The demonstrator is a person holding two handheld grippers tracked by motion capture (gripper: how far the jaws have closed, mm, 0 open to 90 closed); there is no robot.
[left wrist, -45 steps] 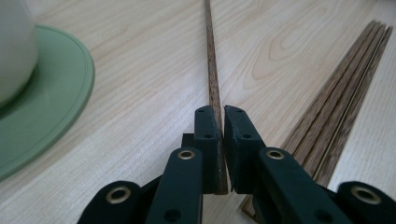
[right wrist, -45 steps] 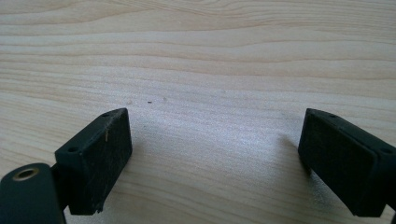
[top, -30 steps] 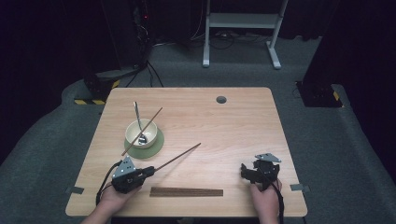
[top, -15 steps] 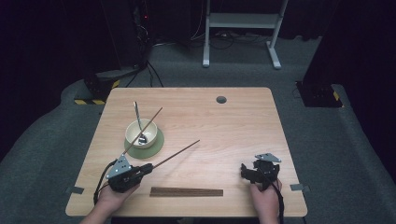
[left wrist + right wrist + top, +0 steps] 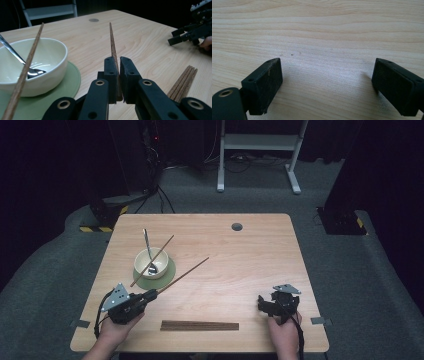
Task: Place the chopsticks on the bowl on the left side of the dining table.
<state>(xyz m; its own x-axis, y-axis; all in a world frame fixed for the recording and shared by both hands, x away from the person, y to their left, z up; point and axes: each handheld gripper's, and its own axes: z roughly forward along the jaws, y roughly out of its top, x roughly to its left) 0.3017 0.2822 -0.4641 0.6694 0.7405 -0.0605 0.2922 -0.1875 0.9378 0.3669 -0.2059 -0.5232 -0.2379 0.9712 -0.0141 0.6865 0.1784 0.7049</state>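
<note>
Where the high view looks down on the pale wooden table (image 5: 250, 255), my left gripper (image 5: 150, 296) sits at the near left corner, jaws clamped on one end of a long dark brown wooden chopstick (image 5: 182, 275). Its long axis runs diagonally, the free tip pointing away and to the right, lifted off the tabletop. Compared with a second ago, gripper and stick lie slightly nearer my edge, angle unchanged. A cream round bowl (image 5: 151, 263) on a green round mat (image 5: 169, 274) holds a metal spoon (image 5: 147, 251) and a second brown chopstick (image 5: 152, 261), leaning. A bundle of dark chopsticks (image 5: 199, 325) lies flat along the near edge. My right gripper (image 5: 273, 305) rests near the right corner, unmoved.

Left gripper view: both black jaws pinch the chopstick (image 5: 113, 47), which points straight ahead towards the far edge. Bowl (image 5: 47, 62) and mat (image 5: 70, 82) left; bundle (image 5: 183, 82) right; the other gripper (image 5: 178, 37) far right.

Right gripper view: my jaws stand wide apart, nothing between them, above bare table (image 5: 324, 37).
</note>
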